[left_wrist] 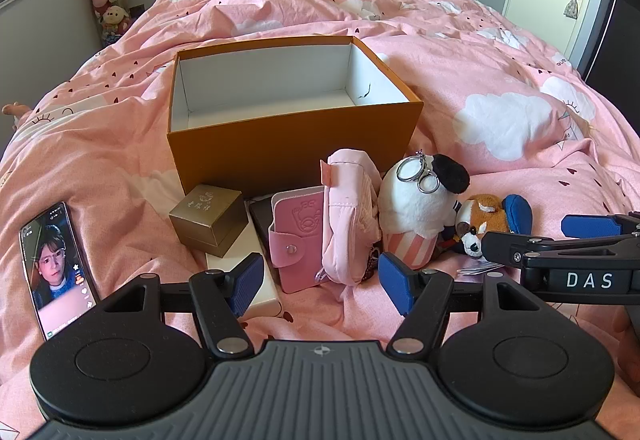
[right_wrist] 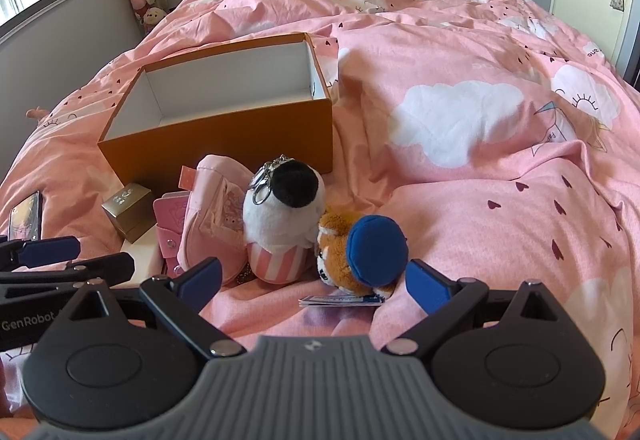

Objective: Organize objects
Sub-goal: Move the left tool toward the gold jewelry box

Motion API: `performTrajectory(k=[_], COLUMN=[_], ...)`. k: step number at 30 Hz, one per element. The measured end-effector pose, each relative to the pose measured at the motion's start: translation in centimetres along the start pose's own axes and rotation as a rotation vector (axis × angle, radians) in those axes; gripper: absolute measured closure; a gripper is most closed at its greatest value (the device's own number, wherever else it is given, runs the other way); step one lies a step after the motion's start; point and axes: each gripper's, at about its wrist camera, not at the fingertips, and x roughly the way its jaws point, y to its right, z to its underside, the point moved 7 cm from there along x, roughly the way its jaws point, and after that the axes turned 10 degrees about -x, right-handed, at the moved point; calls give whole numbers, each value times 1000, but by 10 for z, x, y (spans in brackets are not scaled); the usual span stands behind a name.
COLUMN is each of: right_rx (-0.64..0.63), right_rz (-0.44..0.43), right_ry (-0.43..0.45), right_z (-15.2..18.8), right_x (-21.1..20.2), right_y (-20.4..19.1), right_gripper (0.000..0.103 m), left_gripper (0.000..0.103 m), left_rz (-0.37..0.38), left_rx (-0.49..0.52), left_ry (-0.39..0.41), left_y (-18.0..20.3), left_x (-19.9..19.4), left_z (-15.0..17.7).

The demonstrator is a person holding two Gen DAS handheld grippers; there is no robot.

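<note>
Pink cloud-print bed (left_wrist: 500, 88) with orange box (left_wrist: 288, 144), phone (left_wrist: 56, 264), plush toys (left_wrist: 420, 208).

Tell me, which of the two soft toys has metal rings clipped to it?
The white plush with the black ear, standing in a pink striped cup, carries the key rings. The orange-brown plush with the blue cap beside it shows none.

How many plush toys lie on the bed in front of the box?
2. The white plush with the black cap stands just before the orange box; the brown plush in a blue hat lies against its right side. Others could be hidden behind them.
</note>
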Motion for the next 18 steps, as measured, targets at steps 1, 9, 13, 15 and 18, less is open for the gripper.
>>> performTrajectory(k=[1, 9, 13, 15, 18], right_rx=[1, 4, 4, 3, 3], right_rz=[-1, -4, -4, -7, -8], right_ry=[0, -7, -9, -15, -20], right_z=[0, 0, 1, 0, 0], right_x=[0, 1, 1, 2, 1], right_y=[0, 0, -1, 1, 1], right_gripper=[5, 5, 5, 5, 5], left_gripper=[26, 26, 26, 26, 26], left_rz=[0, -1, -1, 0, 15], left_rx=[0, -5, -13, -11, -11], left_ry=[0, -3, -3, 0, 3], left_y=[0, 0, 1, 1, 3], left_x=[0, 0, 0, 0, -1], left_z=[0, 2, 1, 1, 1])
